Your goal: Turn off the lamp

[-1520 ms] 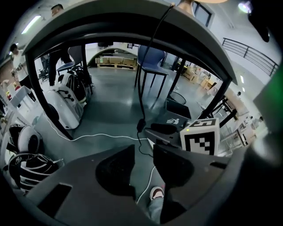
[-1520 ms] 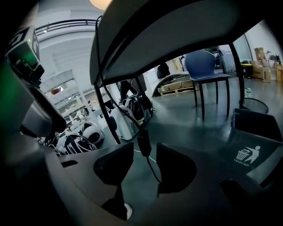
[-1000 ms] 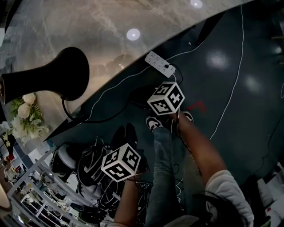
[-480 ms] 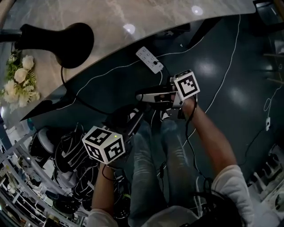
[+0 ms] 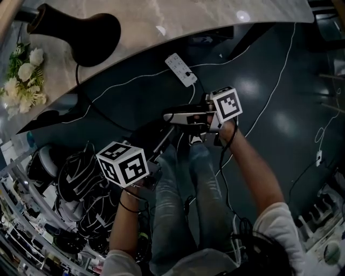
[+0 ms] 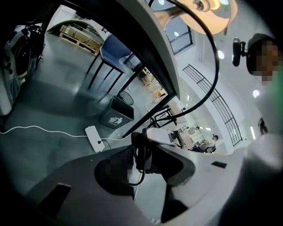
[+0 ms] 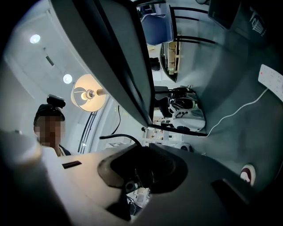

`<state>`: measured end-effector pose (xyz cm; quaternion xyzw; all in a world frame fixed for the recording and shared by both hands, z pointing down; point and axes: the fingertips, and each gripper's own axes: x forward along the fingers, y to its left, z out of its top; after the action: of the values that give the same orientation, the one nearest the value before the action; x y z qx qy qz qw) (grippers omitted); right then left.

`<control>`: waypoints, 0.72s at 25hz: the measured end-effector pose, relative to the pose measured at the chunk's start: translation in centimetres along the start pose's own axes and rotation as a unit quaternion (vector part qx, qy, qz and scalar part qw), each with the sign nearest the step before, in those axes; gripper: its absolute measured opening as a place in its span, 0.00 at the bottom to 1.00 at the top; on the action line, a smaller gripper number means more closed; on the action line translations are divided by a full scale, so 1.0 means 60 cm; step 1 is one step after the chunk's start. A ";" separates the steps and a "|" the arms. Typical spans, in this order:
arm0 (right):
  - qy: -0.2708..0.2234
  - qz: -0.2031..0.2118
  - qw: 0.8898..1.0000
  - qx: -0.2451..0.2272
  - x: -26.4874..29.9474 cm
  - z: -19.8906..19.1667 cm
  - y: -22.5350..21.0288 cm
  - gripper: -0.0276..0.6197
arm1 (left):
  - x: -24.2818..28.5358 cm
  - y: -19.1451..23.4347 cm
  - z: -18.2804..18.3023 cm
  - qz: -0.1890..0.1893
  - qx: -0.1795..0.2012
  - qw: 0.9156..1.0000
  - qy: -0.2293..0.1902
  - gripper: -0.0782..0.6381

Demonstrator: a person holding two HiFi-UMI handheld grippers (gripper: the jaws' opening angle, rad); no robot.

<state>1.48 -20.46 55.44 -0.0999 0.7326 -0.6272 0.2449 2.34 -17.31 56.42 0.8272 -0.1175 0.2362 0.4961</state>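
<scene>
The black lamp base (image 5: 81,32) stands on the marble table (image 5: 215,13), and its black cord (image 5: 89,105) drops to the floor. The shade glows in the right gripper view (image 7: 90,98). My right gripper (image 5: 168,116) points left and is shut on a black inline switch (image 6: 142,152) on that cord (image 7: 119,137). My left gripper (image 5: 164,139) points up toward it with its jaws wide apart. The switch sits between them untouched, and the right gripper's white fingertip (image 6: 160,134) shows just beyond. In its own view the right gripper (image 7: 141,173) hides most of the switch.
A white power strip (image 5: 180,69) lies on the dark floor below the table edge, and a thin white cable (image 5: 280,81) trails right. White flowers (image 5: 21,75) stand on the table at left. Helmets and bags (image 5: 81,183) pile at lower left. The person's legs (image 5: 183,205) are below the grippers.
Both grippers rose from near the floor. The right one swung round to point left; the left one tipped up toward it. Over the last half second they stayed put.
</scene>
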 end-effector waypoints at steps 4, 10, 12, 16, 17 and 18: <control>-0.008 -0.002 1.000 0.003 0.001 0.000 -0.001 0.14 | 0.002 0.003 -0.003 0.012 -0.007 1.000 0.000 0.29; 0.012 -0.025 0.999 -0.031 -0.006 -0.003 -0.008 0.14 | 0.007 0.003 -0.012 0.016 -0.048 0.999 0.011 0.27; 0.019 -0.034 0.998 -0.044 -0.008 -0.003 -0.012 0.14 | 0.007 0.004 -0.013 0.018 -0.066 0.997 0.017 0.27; 0.023 -0.032 0.998 -0.055 -0.008 -0.007 -0.006 0.13 | 0.011 0.004 -0.022 0.012 -0.118 0.993 0.028 0.30; 0.022 -0.028 0.998 -0.058 -0.008 -0.007 -0.002 0.13 | 0.013 0.002 -0.024 0.010 -0.128 0.991 0.030 0.31; 0.021 -0.025 0.998 -0.060 -0.008 -0.007 0.003 0.13 | 0.014 0.000 -0.024 0.009 -0.131 0.991 0.032 0.31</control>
<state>1.72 -19.85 55.41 -0.1193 0.7711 -0.5901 0.2073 2.66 -16.01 57.38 0.7463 -0.1393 0.2496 0.6011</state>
